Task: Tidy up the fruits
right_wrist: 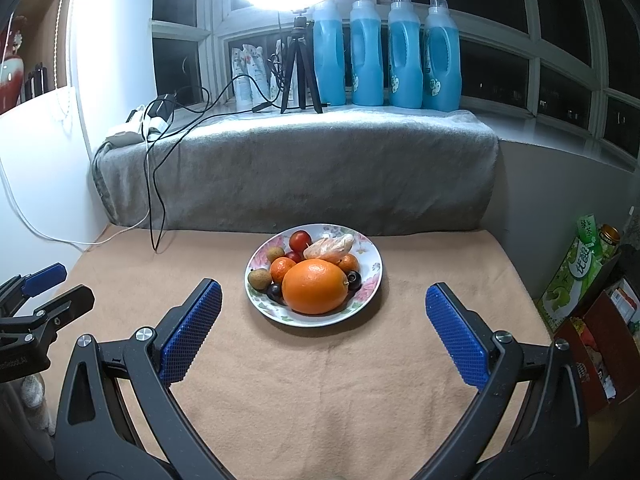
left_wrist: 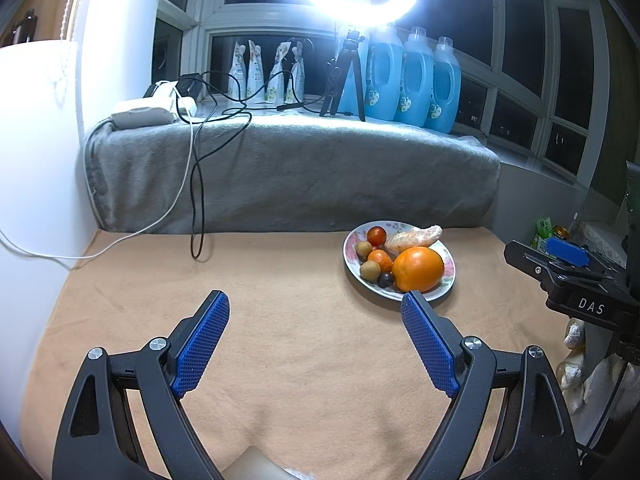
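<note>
Orange and small fruits sit heaped on the floral plate (right_wrist: pixel 372 276) on the tan worktop (right_wrist: pixel 320 380), and with our left claw (left_wrist: pixel 315 304) and right claw (right_wrist: pixel 323 294) wide open and empty, we risk nudging the large orange (right_wrist: pixel 315 287) and scattering its neighbours.

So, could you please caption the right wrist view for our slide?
Open right gripper faces a floral white plate holding a large round orange and smaller fruits.

A tan cloth (right_wrist: pixel 320 380) covers the table. On it sits one floral plate (right_wrist: pixel 372 280) heaped with fruit, toward the far edge. A black cable (right_wrist: pixel 154 240) and a white one (right_wrist: pixel 60 238) seem to touch the cloth's far left corner.
</note>
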A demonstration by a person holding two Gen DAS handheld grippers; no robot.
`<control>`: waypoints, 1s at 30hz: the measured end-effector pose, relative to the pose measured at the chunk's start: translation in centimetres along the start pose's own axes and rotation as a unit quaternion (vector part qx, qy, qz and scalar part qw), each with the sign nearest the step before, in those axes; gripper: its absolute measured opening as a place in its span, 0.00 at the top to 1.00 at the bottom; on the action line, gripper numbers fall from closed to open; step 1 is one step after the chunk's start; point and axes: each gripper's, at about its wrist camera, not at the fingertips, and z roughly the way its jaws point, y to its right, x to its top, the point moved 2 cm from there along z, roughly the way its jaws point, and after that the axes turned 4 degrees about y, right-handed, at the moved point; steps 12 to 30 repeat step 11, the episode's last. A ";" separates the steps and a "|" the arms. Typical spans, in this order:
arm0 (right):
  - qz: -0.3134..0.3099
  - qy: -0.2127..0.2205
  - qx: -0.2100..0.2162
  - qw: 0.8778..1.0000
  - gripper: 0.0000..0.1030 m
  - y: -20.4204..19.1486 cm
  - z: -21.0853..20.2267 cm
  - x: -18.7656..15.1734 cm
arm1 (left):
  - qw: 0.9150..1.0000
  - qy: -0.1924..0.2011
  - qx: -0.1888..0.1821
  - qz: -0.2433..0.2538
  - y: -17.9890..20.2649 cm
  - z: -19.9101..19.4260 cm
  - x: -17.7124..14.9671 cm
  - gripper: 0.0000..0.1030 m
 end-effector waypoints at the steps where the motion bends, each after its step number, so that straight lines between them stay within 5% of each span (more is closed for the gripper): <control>1: 0.000 0.000 0.000 1.000 0.00 0.0 0.0 0.0 | 1.000 0.001 -0.001 0.001 0.0 0.0 0.0 0.14; 30: -0.001 -0.008 0.002 1.000 0.00 -0.1 0.8 -0.5 | 1.000 0.004 -0.007 0.002 -0.1 0.2 -0.1 0.14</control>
